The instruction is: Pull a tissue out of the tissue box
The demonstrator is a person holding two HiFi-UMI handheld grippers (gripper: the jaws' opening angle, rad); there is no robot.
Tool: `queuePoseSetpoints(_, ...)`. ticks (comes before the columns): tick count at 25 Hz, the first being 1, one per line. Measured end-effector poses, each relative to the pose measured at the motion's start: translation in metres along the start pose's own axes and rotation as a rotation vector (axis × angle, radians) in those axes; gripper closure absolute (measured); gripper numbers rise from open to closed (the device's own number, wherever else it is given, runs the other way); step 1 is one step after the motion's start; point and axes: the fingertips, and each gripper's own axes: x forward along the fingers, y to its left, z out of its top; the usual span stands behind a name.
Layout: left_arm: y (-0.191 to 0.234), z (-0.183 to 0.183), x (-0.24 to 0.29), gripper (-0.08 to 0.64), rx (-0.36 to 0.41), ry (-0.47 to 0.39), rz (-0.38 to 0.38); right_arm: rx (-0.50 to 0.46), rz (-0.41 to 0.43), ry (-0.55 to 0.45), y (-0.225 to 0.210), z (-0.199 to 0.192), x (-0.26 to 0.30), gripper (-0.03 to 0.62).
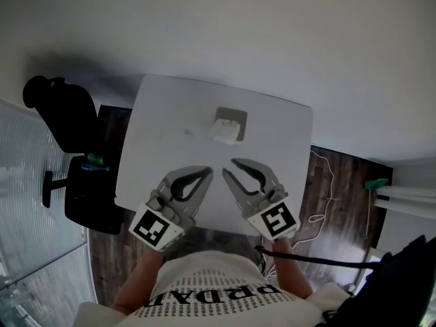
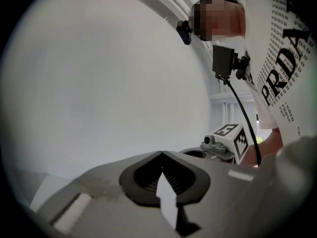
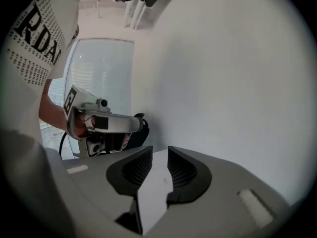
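Checking in from my remote seat. In the head view the white desk [image 1: 157,148] fills the middle of the frame, and the tissue box [image 1: 235,116] sits on it just above centre, with a white tissue [image 1: 225,132] poking out of its top. Nothing is touching the box. Both tongs are lower in the frame, over the near part of the desk and apart from the box.

The left tongs [image 1: 208,172] are at lower left of centre and clenched. In the left gripper view the two tips meet in a point with nothing caught between them, and only a sliver of white shows through the gap further back. The right tongs [image 1: 229,167] are at lower right of centre and released. In the right gripper view the ribbed pads [image 3: 182,166] stand apart with a clear gap, and all I see through it is plain white surface, so they hold nothing. The two sets of tips sit near each other, angled inward, not touching.

Other stuff: a black chair [image 1: 65,114] is at the left edge of the desk, there's dark wood floor [image 1: 334,182] to the right with a pale cable [image 1: 325,172] snaking across it, and my white printed shirt [image 1: 211,295] is along the bottom. Both gripper views are mostly bare white wall [image 3: 223,83].
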Motion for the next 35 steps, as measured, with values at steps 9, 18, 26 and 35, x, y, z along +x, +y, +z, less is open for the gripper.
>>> queuePoseSetpoints(9,0.037,-0.049,0.005,0.566,-0.067,0.070,0.085,0.040,0.017,0.085,-0.032,-0.062,0.028,0.459)
queuePoseSetpoints(18,0.065,-0.092,0.020,0.566,-0.089,0.115,0.118,-0.011,0.045,0.219,-0.047,-0.121,0.061,0.456)
queuePoseSetpoints(26,0.092,-0.127,0.040,0.566,-0.116,0.152,0.127,-0.035,-0.018,0.298,-0.078,-0.160,0.091,0.419)
queuePoseSetpoints(35,0.108,-0.155,0.049,0.566,-0.170,0.164,0.143,-0.061,-0.014,0.338,-0.089,-0.193,0.112,0.400)
